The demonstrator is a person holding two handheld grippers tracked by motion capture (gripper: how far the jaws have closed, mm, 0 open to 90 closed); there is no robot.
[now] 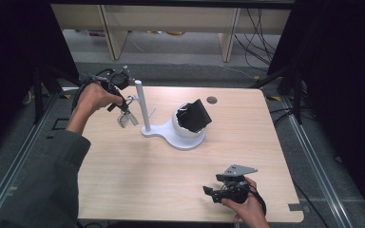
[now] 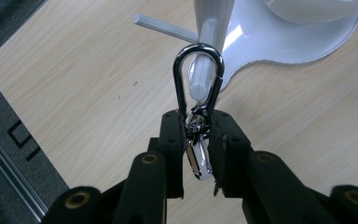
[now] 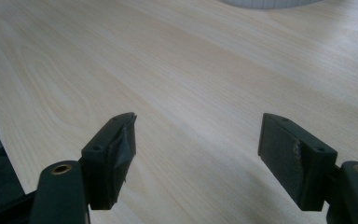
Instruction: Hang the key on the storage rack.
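Note:
My left gripper [image 1: 123, 108] is at the table's far left, just left of the white stand's upright pole [image 1: 141, 105]. It is shut on a silver carabiner [image 2: 198, 77] with a small metal tag [image 2: 196, 158] between the pads. The carabiner's loop sticks out past the jaw tips. A white peg [image 2: 204, 70] of the stand shows through the loop; I cannot tell whether the loop is around it. A thin side rod [image 2: 163, 27] juts from the pole. My right gripper [image 1: 210, 192] rests near the front right of the table. In its own view the right gripper [image 3: 198, 135] is open over bare wood.
The stand's flat white base [image 1: 171, 137] carries a white bowl [image 1: 179, 126] holding a tilted black boxy object [image 1: 197, 115]. A round cable hole [image 1: 212, 100] lies behind it. The table's left edge [image 2: 0, 88] is near my left gripper. Dark curtains flank the table.

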